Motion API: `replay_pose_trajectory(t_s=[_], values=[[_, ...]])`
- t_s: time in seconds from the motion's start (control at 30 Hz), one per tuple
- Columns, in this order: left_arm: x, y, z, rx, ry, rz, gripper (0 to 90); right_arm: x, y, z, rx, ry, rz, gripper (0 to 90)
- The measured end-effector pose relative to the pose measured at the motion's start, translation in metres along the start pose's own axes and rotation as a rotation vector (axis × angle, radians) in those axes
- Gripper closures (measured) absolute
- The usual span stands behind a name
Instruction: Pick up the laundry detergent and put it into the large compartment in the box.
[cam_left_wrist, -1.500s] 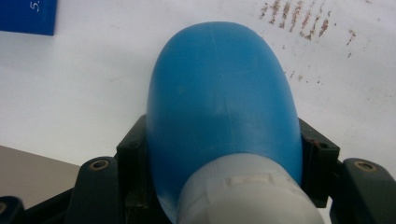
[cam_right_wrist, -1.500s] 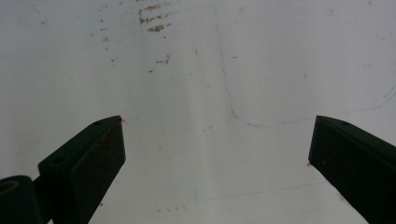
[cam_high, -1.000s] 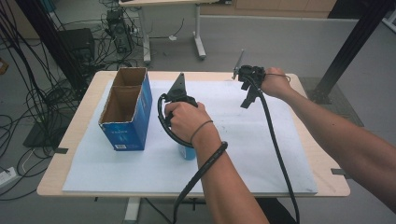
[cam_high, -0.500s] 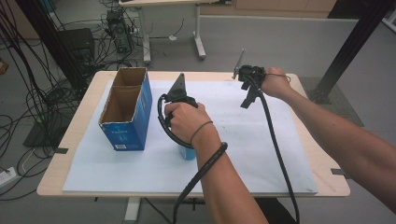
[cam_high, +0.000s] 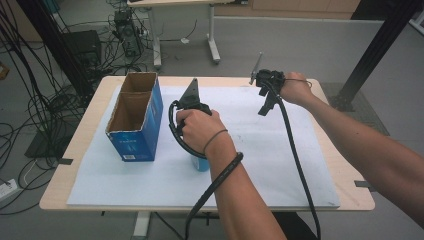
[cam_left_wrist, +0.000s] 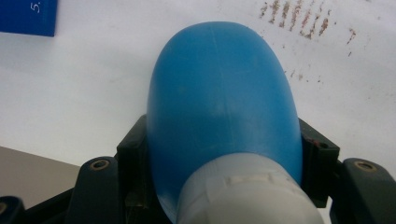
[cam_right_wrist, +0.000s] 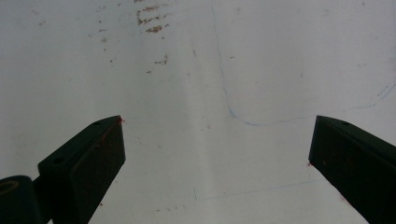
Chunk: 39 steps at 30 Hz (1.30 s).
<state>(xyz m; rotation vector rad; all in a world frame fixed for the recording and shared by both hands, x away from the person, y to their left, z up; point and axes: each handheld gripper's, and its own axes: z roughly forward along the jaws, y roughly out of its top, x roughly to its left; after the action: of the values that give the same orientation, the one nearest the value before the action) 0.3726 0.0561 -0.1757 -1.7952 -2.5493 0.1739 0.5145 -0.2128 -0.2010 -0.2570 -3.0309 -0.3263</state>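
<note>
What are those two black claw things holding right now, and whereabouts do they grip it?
The left gripper clamps a blue bottle on both sides of its body, near the pale cap. The right gripper holds nothing; its jaws stand open above the white sheet.

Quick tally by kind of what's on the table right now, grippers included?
Blue bottle, clamped in the left gripper: 1
Blue cardboard box, open top, two compartments: 1
White sheet covering the table: 1
Handheld grippers, left and right gripper with jaws apart: 2
Total: 5
</note>
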Motion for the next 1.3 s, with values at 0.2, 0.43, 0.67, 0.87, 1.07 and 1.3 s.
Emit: replay_pose_trajectory(t_s=[0.2,0.43,0.67,0.87,1.07,1.3], values=[[-0.0007,0.0003,0.0,0.001,0.002,-0.002,36.7,0.0013,0.0,-0.0014,0.003,-0.004,0.007,3.7],[-0.0012,0.0,0.0003,-0.001,0.003,-0.004,36.7,0.0007,-0.0014,-0.0008,-0.007,0.003,0.004,3.7],[-0.0009,0.0003,0.0003,0.001,0.002,-0.004,36.8,0.0022,-0.0006,-0.0028,-0.004,-0.007,-0.003,3.7],[-0.0004,0.0004,0.0003,0.0,0.0,-0.002,36.8,0.0022,0.0001,-0.0026,0.002,-0.004,0.007,3.9],[-0.0006,0.0001,0.0003,0.0,0.001,-0.001,36.7,0.0026,0.0012,-0.0018,0.001,-0.005,0.005,3.7],[-0.0007,0.0001,0.0004,-0.001,0.001,-0.004,36.7,0.0022,0.0017,-0.0006,-0.001,-0.004,-0.002,3.8]])
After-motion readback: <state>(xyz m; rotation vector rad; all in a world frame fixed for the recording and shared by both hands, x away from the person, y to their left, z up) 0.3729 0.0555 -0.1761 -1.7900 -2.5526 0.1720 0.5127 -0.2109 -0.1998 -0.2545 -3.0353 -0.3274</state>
